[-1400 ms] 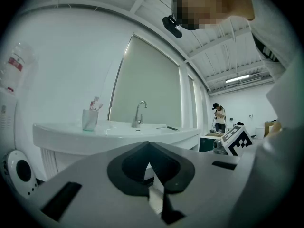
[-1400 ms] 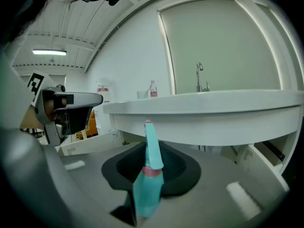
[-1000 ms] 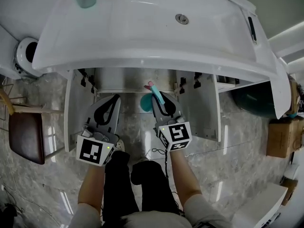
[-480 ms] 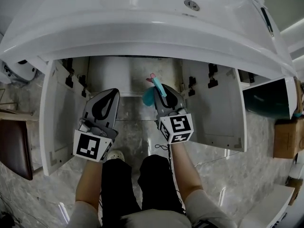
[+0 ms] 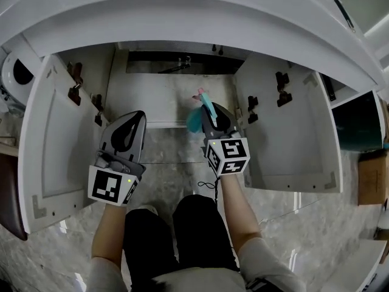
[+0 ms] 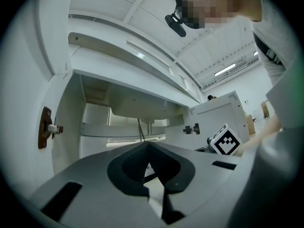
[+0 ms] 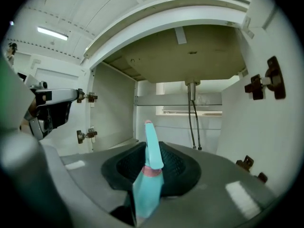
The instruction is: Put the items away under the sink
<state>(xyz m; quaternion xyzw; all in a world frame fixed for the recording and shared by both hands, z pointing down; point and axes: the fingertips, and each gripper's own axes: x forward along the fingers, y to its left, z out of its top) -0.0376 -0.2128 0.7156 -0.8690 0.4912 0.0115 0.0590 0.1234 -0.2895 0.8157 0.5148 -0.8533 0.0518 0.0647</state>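
Item: teal item (image 7: 151,167), flat and soft-looking low down, with a pink band at its waist and then a smooth narrow taper to a pinkish tip. I think it is a tube or a brush, but I cannot tell which.
Item against jaws: it stands upright between the right gripper's (image 7: 146,148) jaws. They pinch its flat lower part, and the taper sticks out past the fingertips.
Right gripper: jaws closed onto the item, only its thickness apart. The shell is grey moulded plastic and the pads are dark and ribbed.
Item's place: held in the air at the mouth of the cabinet (image 5: 159,96) under the sink, touching nothing but the jaws.
Left gripper: left gripper (image 6: 148,144) has its jaws pressed together at the tips with nothing in them. I see it beside the right gripper, apart from it.
Cabinet: smooth white panels, with the left door (image 5: 55,142) and right door (image 5: 295,135) swung wide. Dark metal hinges (image 7: 267,82) sit on the side wall.
Plumbing: thin dark hoses (image 7: 194,125) hang from the basin's underside at the back.
Sink: sink rim (image 5: 182,17) is glossy white and curved overhead.
Floor: floor (image 5: 176,163) is polished grey stone-patterned tile that reflects light.
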